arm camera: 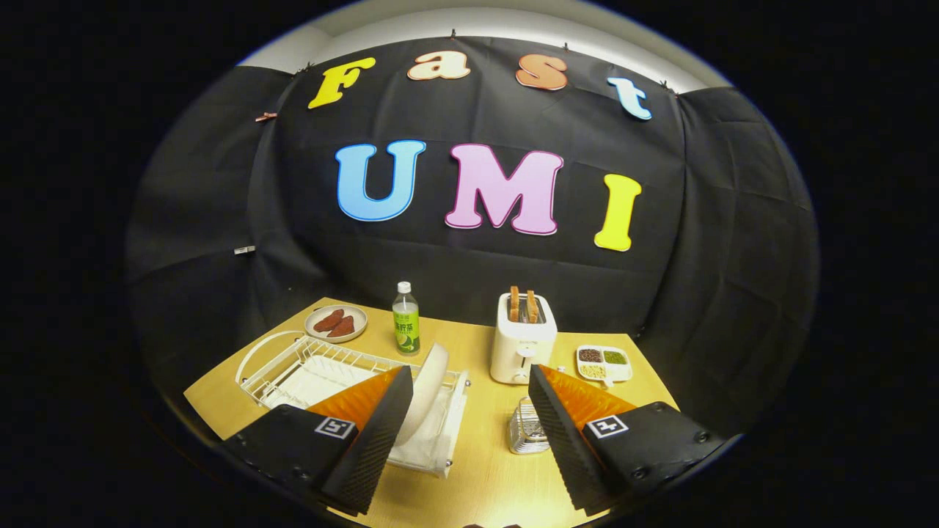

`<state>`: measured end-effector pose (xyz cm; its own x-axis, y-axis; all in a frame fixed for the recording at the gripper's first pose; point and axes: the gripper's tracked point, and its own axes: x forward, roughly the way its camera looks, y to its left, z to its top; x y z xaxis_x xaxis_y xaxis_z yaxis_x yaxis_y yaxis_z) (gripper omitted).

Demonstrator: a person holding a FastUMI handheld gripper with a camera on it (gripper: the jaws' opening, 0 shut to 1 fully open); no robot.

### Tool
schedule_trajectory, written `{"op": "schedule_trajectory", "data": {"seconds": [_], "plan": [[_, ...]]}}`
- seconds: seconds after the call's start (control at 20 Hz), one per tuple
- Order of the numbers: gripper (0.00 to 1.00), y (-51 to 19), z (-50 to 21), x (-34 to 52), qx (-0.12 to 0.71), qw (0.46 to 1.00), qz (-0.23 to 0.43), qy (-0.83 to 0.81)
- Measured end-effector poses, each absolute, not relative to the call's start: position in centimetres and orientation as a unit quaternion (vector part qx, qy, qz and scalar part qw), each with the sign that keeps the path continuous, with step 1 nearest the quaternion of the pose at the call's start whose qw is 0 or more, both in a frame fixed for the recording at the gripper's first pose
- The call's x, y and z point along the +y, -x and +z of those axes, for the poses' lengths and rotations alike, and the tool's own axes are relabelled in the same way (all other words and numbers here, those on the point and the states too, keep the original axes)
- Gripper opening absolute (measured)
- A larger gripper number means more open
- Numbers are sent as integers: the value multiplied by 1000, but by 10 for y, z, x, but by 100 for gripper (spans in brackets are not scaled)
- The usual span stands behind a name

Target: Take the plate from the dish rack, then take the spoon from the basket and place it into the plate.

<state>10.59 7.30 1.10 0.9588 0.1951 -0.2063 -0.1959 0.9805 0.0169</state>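
Observation:
A white plate (431, 387) stands on edge in the white wire dish rack (293, 367), just right of my left finger and partly hidden behind it. A small metal mesh basket (525, 427) sits on the wooden table (484, 469), tucked against the inner side of my right finger; I cannot make out the spoon in it. My gripper (469, 433) hovers above the table's near side, open wide, with nothing between its fingers.
Beyond the rack stand a green-labelled bottle (406, 320) and a small plate of brown food (336, 323). A white toaster (522, 339) with bread slices stands past the basket. A divided white dish of beans (604, 362) lies to its right.

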Motion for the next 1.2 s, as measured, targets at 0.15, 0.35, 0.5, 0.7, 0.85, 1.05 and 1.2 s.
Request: {"op": "schedule_trajectory", "data": {"seconds": [0.15,0.35,0.5,0.7,0.85,1.05,1.2], "plan": [[98,-129,-12,85,163,981,101,-11],[98,-160,-44,95,221,970,97,-23],[96,-181,-61,104,260,959,92,-61],[83,-197,-84,113,318,939,79,-102],[62,-205,-94,121,342,930,78,-114],[38,-200,-106,131,382,913,75,-118],[34,-205,-103,132,375,917,67,-117]]}}
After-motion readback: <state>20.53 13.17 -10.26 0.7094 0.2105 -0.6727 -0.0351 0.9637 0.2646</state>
